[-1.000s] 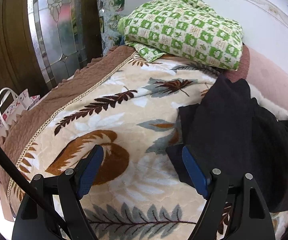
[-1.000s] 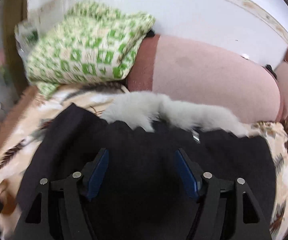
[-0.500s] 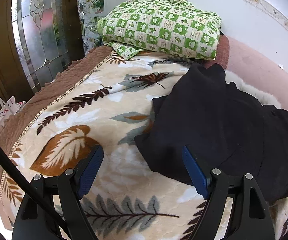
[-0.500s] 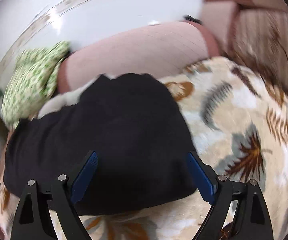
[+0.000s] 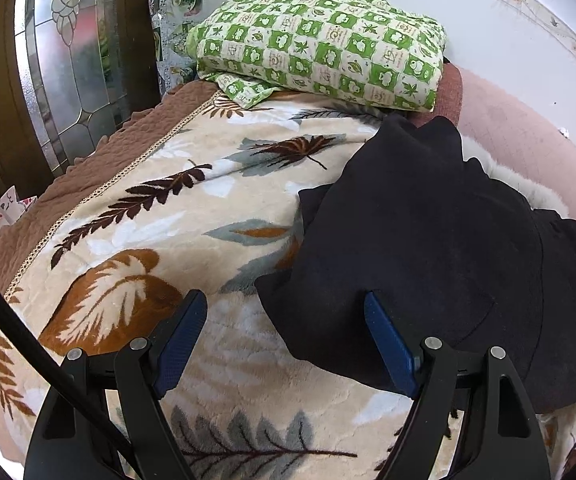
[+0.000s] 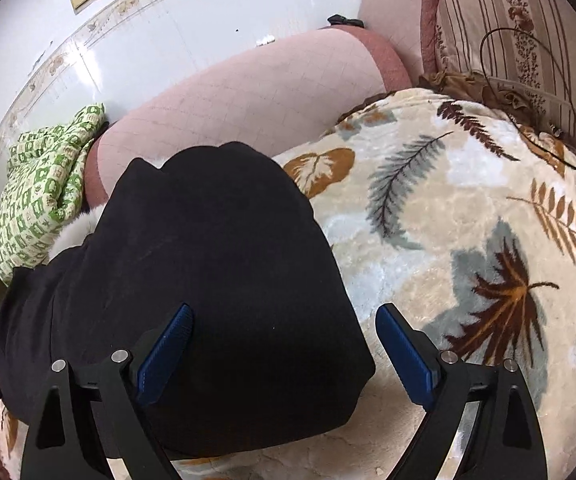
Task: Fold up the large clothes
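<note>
A black garment (image 5: 440,248) lies folded into a thick bundle on a cream blanket with a leaf pattern (image 5: 160,224). White fur trim (image 5: 528,188) shows at its far edge. My left gripper (image 5: 286,338) is open and empty, held above the garment's near left corner. In the right wrist view the same black garment (image 6: 208,264) fills the left and middle. My right gripper (image 6: 286,344) is open and empty, held over the garment's near right edge, its right finger over the blanket (image 6: 468,240).
A folded green checked cloth (image 5: 328,40) sits at the far end of the bed. A pink bolster (image 6: 256,92) lies along the white wall. A glass-panelled wooden door (image 5: 60,60) stands left of the bed. A striped cushion (image 6: 520,32) and a thin cable (image 6: 556,68) are at the right.
Both grippers have drawn back from the black garment. The right wrist view has swung to the right, showing more blanket. Both grippers stay open.
</note>
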{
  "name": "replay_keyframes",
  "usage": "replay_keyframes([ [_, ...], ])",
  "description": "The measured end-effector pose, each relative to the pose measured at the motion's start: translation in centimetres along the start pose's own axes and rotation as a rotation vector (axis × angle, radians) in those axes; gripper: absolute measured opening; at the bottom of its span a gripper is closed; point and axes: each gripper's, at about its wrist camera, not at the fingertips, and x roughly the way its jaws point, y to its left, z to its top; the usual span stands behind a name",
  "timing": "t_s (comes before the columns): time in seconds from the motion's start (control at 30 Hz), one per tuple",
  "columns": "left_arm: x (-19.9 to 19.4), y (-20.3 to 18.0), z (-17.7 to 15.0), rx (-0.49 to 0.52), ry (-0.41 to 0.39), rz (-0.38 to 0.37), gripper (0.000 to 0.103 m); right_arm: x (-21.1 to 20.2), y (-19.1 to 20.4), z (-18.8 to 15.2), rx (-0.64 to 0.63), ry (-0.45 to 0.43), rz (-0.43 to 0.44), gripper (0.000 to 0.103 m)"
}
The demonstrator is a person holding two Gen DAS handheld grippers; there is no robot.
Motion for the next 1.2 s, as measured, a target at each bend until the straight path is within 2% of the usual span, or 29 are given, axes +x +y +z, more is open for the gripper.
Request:
replay_keyframes([
  [0.13, 0.0, 0.1, 0.0, -0.008, -0.002, -0.010, 0.080, -0.6, -0.4, 0.4, -0.004, -0.024, -0.024, 0.097],
  [0.23, -0.1, 0.5, 0.2, -0.028, -0.002, -0.039, 0.080, 0.0, -0.9, 0.4, 0.000, 0.007, -0.028, 0.100],
  [0.4, -0.8, 2.4, 1.4, -0.103, -0.030, -0.147, 0.080, 1.4, -2.1, 0.0, 0.071, 0.080, 0.045, 0.102],
  [0.53, -0.1, 5.2, 2.4, -0.236, -0.013, -0.232, 0.082, 1.7, -2.3, -0.2, 0.098, 0.109, 0.111, 0.102],
  [0.63, 1.6, 6.9, 2.6, -0.328, 0.055, -0.314, 0.082, 2.2, -2.2, -0.4, 0.112, 0.147, 0.180, 0.102],
  [0.73, 3.3, 7.3, 2.4, -0.384, 0.121, -0.472, 0.083, 2.4, -2.5, -0.8, 0.149, 0.159, 0.207, 0.102],
  [0.83, 5.0, 6.9, 2.1, -0.437, 0.181, -0.582, 0.084, 2.5, -2.9, -1.5, 0.185, 0.178, 0.216, 0.102],
  [0.87, 5.7, 6.6, 2.1, -0.442, 0.193, -0.582, 0.084, 2.3, -3.0, -1.6, 0.193, 0.178, 0.210, 0.102],
  [0.93, 6.4, 6.3, 2.2, -0.423, 0.168, -0.508, 0.084, 1.4, -3.2, -2.0, 0.216, 0.156, 0.178, 0.102],
  [1.0, 7.0, 6.4, 2.2, -0.420, 0.153, -0.484, 0.084, 0.6, -3.3, -2.4, 0.228, 0.131, 0.160, 0.102],
  [1.07, 8.0, 6.4, 2.1, -0.447, 0.188, -0.571, 0.085, 0.8, -3.0, -2.5, 0.210, 0.140, 0.166, 0.102],
  [1.17, 9.8, 5.7, 1.5, -0.484, 0.279, -0.763, 0.085, 1.9, -2.4, -2.8, 0.195, 0.174, 0.196, 0.103],
  [1.2, 10.1, 5.1, 1.2, -0.481, 0.299, -0.801, 0.086, 2.4, -2.5, -2.9, 0.208, 0.186, 0.229, 0.103],
])
